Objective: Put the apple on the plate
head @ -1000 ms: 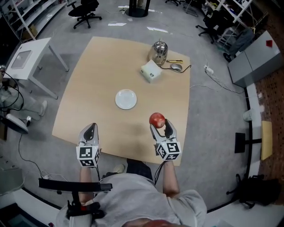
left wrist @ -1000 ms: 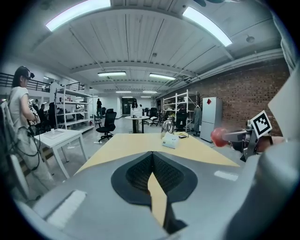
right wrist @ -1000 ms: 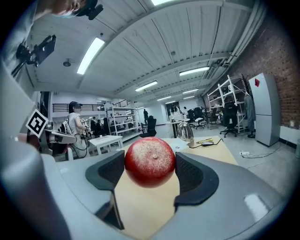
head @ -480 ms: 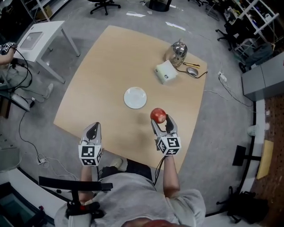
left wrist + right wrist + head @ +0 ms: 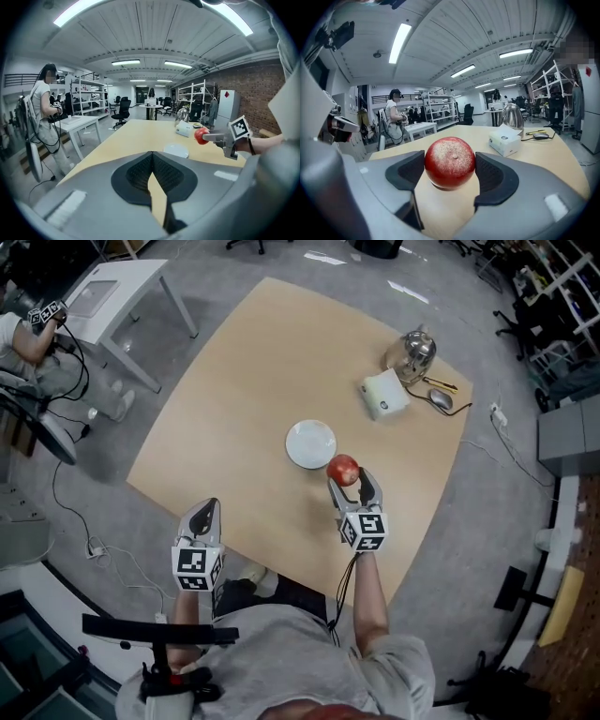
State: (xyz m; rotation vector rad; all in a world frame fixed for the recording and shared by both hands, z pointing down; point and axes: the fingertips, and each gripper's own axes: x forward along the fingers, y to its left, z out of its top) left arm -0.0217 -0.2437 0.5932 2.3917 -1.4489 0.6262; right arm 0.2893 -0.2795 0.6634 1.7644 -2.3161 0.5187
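One apple (image 5: pixel 344 469) clamped in right gripper (image 5: pixel 350 481) jaws; left gripper (image 5: pixel 207 511) jaws closed; one plate (image 5: pixel 310 444)

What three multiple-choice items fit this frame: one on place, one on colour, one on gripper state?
1. Where is the apple?
A. Held in the right gripper, beside the rim of the plate
B. Resting in the plate's middle
C. In the left gripper

2. What colour is the plate?
A. Blue
B. Black
C. White

3. How do the left gripper's jaws stand?
A. Open round the plate
B. Shut, with nothing between them
C. Shut on the apple

Answers:
1 A: the right gripper view shows its jaws pressed on the apple, and the head view sets it by the plate's rim, not on it.
2 C: the plate reads white against the tan table in the head view.
3 B: the left gripper view shows the jaw tips together and nothing held.
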